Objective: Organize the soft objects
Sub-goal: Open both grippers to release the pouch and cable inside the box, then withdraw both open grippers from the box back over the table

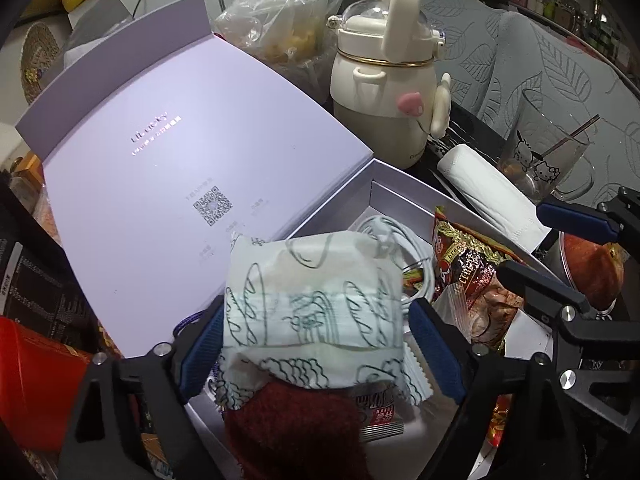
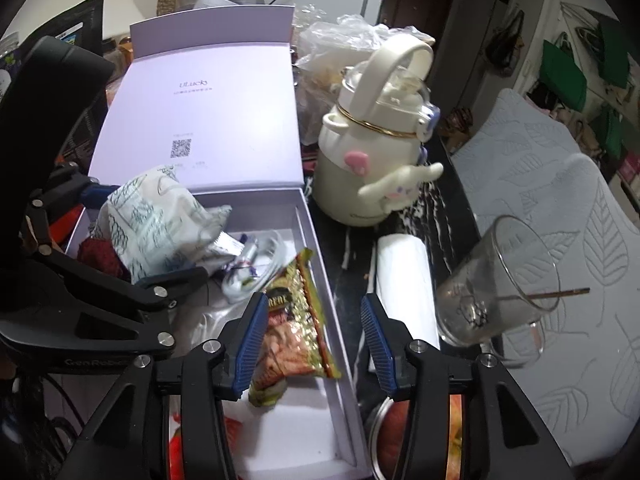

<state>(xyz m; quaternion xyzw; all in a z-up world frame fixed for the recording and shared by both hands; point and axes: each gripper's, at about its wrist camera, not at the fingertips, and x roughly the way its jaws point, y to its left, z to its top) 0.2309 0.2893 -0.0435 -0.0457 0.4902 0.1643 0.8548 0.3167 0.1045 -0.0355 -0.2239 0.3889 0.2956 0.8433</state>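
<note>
My left gripper (image 1: 316, 336) is shut on a soft white pack printed with bread drawings (image 1: 312, 300) and holds it over the open lavender box (image 1: 340, 200). The pack also shows in the right wrist view (image 2: 156, 220), above a dark red knitted item (image 2: 100, 256). That red knit (image 1: 296, 432) lies under the pack. My right gripper (image 2: 316, 340) is open and empty, over the box's right wall (image 2: 320, 240), beside a snack packet (image 2: 296, 320) lying in the box. A white cable (image 2: 256, 268) lies in the box too.
The box lid (image 2: 200, 120) stands open behind. A cream bottle (image 2: 372, 152), a white tissue roll (image 2: 404, 280), a glass mug (image 2: 496, 288) and a plastic bag (image 1: 280, 28) crowd the dark table to the right. A leaf-patterned cloth (image 2: 560, 220) lies far right.
</note>
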